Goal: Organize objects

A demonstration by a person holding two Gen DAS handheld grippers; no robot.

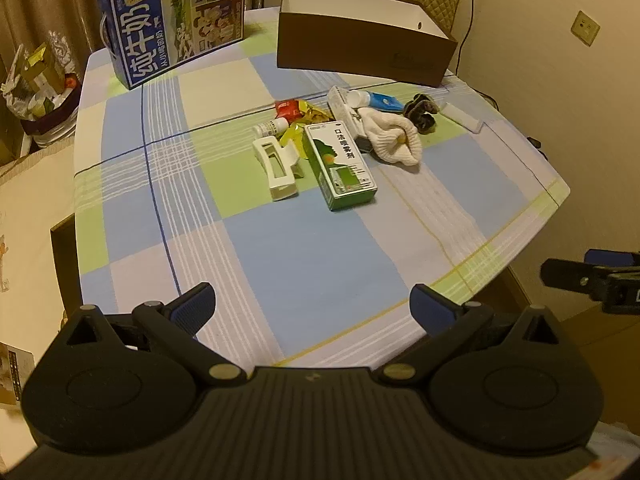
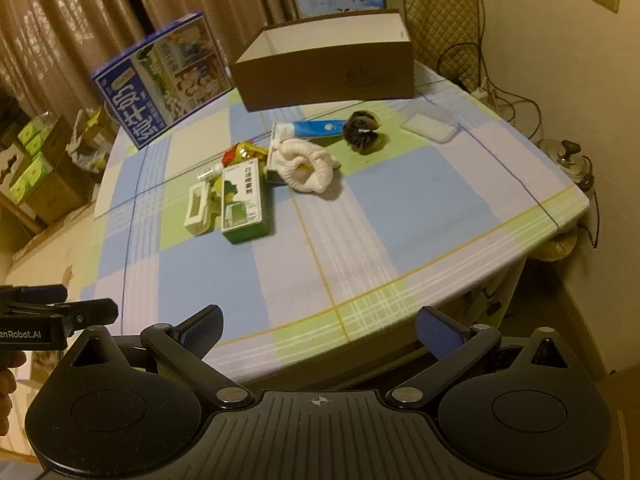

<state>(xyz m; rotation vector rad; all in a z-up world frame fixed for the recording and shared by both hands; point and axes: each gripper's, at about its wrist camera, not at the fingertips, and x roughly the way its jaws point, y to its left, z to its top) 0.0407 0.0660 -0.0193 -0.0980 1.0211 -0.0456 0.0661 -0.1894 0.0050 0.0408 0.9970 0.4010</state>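
A: Where are the two grippers?

B: Both hang over the near edge of the table (image 1: 280,272), well short of the clutter. The left gripper (image 1: 312,312) has its blue pads spread wide with nothing between them. The right gripper (image 2: 318,330) is the same: pads far apart, empty.

A: And the things to sort?

B: They sit in a loose heap around the middle of the checked tablecloth (image 2: 400,216), well ahead of both grippers. Nearest the left gripper is a green and white carton (image 1: 340,164), lying flat. Just beside it on the left is a white hair clip (image 1: 276,168). Behind those two are a small white bottle (image 1: 270,127), a red packet (image 1: 288,108) and some yellow wrappers (image 1: 310,114), all bunched together.

A: Anything to the right of the carton?

B: A cream knitted sock (image 1: 394,136), rolled up, touching the carton's far corner. Behind it lies a blue tube (image 1: 376,100) with a white cap, and next to that a dark scrunchie (image 1: 420,112). A flat white packet (image 1: 462,117) lies apart, further right.

A: The box?

B: A brown box (image 1: 360,44), open at the top with a white inside, stands at the far side of the table, beyond the heap. A blue milk carton (image 1: 168,20) stands to its left.
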